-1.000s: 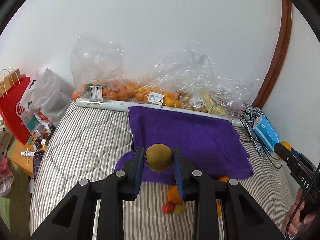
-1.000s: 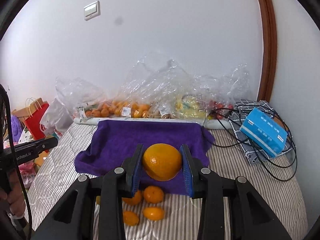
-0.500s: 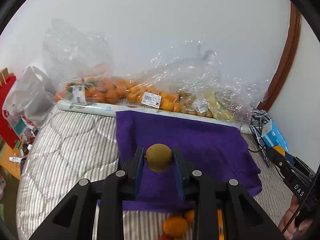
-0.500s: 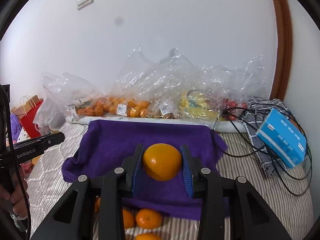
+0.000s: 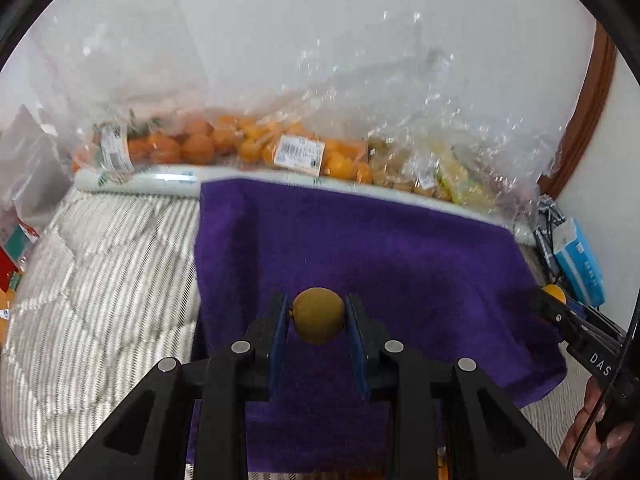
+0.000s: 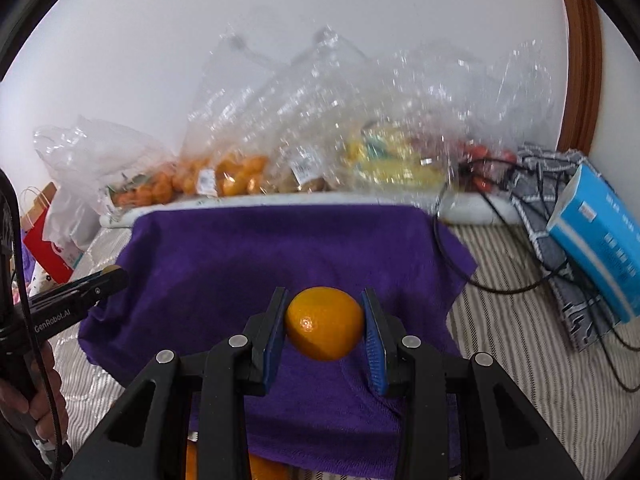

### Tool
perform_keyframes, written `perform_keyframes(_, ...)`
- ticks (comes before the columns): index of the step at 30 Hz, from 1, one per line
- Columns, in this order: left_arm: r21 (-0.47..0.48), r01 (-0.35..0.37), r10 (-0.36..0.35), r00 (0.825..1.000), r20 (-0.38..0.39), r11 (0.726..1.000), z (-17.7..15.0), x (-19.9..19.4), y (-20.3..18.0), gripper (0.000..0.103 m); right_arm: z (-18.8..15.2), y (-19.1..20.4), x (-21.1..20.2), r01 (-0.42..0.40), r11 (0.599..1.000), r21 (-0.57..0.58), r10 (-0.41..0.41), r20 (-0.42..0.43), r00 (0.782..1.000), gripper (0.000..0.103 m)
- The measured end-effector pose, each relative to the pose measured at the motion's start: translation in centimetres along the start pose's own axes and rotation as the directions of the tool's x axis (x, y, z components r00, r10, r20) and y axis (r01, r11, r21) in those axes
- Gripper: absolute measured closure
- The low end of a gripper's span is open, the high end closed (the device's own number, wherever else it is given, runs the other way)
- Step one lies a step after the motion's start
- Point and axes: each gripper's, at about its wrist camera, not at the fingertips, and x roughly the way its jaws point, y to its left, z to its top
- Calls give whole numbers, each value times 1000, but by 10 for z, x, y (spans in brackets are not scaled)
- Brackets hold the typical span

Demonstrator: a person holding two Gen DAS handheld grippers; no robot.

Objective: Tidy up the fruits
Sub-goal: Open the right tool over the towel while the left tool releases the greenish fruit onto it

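Left wrist view: left gripper (image 5: 318, 316) clamps a brownish-green fruit (image 5: 318, 315); right gripper (image 6: 324, 323) squeezes an orange (image 6: 324, 323), both above the purple towel (image 5: 384, 256) on the striped bed (image 5: 100, 280).

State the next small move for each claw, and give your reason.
Probably lower both onto the purple terry towel and release: the left claw grips a round brownish-green fruit, the right claw a round orange citrus fruit, both above it.

Light: bright, even and soft, no hard shadows cast | Glare: sparkle seen on the clear plastic bags (image 5: 420, 128) | Blur: motion smear across background and striped bedding (image 5: 100, 280) | Distortion: fisheye bending, dark vignette at corners
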Motion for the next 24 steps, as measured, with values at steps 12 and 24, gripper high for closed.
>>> perform_keyframes(12, 15, 28, -28, 999, -44, 999, -10, 18, -1, 76, -11, 2, 33, 0, 1000, -1, -1, -83, 997, 67)
perform_keyframes(24, -2, 53, -53, 997, -61, 999, -11, 22, -1, 75, -15, 2, 32, -35, 999, 10, 36, -86, 996, 46)
